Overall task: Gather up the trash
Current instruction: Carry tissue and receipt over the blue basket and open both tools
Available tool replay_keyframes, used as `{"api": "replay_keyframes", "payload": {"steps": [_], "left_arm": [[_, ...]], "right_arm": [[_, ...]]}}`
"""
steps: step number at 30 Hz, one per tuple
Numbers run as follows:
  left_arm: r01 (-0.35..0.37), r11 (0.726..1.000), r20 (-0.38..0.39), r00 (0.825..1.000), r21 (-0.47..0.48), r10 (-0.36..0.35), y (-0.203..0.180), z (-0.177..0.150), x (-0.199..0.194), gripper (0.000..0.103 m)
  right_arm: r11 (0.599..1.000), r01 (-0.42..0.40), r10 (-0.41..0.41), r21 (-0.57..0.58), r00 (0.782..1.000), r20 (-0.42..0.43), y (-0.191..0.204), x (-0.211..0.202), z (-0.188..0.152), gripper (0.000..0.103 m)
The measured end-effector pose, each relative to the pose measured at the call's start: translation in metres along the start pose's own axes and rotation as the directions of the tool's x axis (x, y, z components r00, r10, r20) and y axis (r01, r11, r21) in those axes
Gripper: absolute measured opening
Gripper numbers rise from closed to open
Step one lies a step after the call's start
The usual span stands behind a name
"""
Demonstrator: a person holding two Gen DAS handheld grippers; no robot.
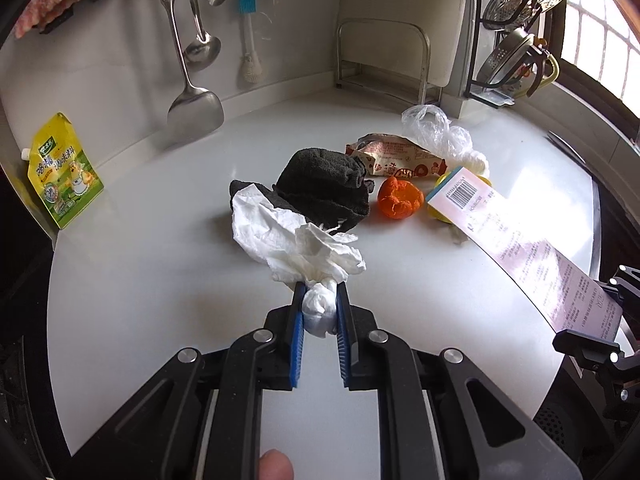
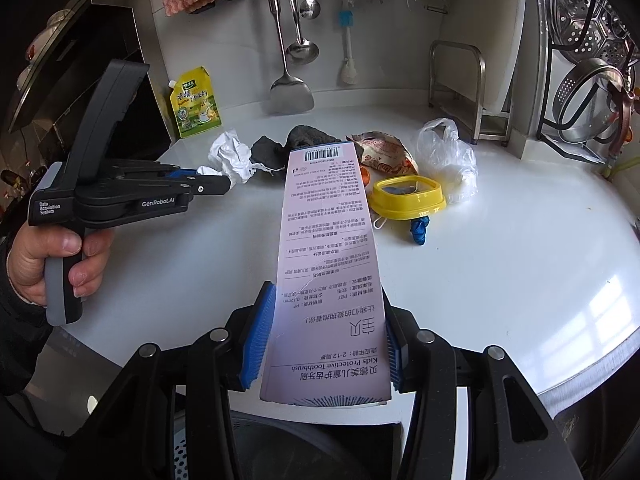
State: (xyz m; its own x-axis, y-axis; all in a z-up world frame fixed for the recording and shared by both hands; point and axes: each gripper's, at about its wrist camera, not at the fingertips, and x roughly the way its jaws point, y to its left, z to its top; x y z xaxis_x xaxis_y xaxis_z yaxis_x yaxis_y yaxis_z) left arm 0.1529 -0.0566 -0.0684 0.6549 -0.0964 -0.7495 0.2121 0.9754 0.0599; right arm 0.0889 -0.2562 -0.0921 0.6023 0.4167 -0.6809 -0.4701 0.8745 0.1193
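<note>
My left gripper (image 1: 320, 300) is shut on a crumpled white tissue (image 1: 292, 240), held just above the white counter (image 1: 160, 264); it also shows in the right wrist view (image 2: 232, 156). My right gripper (image 2: 326, 312) is shut on a long pink toothbrush box (image 2: 326, 248), held flat above the counter's front edge; the box also shows in the left wrist view (image 1: 520, 236). On the counter lie an orange peel (image 1: 400, 198), a torn snack wrapper (image 1: 396, 156), a clear plastic bag (image 1: 438, 132), a yellow lid (image 2: 408, 196) and a blue scrap (image 2: 419, 230).
A black cloth (image 1: 324, 188) lies behind the tissue. A yellow seasoning pouch (image 1: 64, 172) leans at the left wall. Ladles and a spatula (image 1: 194, 108) hang on the back wall. A metal rack (image 1: 380, 60) and a dish rack (image 1: 516, 48) stand at the back right.
</note>
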Motion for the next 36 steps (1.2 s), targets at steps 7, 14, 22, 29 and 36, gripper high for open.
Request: {"api": "replay_keyframes", "payload": {"steps": [7, 14, 22, 29, 36], "left_arm": [[0.004, 1.000, 0.026, 1.000, 0.000, -0.004, 0.004, -0.014, -0.035, 0.014], [0.009, 1.000, 0.038, 0.999, -0.006, -0.009, 0.008, -0.036, -0.068, 0.014], [0.034, 0.999, 0.070, 0.997, 0.027, -0.036, -0.006, -0.061, -0.109, 0.014], [0.081, 0.994, 0.078, 0.993, 0.077, -0.087, -0.035, -0.087, -0.137, 0.015], [0.128, 0.986, 0.067, 0.989, 0.110, -0.135, -0.058, -0.120, -0.156, 0.015]], "right_arm": [[1.000, 0.014, -0.013, -0.009, 1.000, 0.019, 0.016, -0.025, -0.001, 0.046], [1.000, 0.021, -0.021, -0.005, 0.999, 0.034, 0.039, -0.051, -0.018, 0.046], [0.999, 0.037, -0.038, 0.035, 0.998, 0.054, 0.060, -0.089, -0.055, 0.046], [0.996, 0.054, -0.059, 0.072, 0.996, 0.068, 0.073, -0.114, -0.086, 0.046], [0.987, 0.103, -0.109, 0.120, 0.993, 0.049, 0.080, -0.133, -0.128, 0.046]]}}
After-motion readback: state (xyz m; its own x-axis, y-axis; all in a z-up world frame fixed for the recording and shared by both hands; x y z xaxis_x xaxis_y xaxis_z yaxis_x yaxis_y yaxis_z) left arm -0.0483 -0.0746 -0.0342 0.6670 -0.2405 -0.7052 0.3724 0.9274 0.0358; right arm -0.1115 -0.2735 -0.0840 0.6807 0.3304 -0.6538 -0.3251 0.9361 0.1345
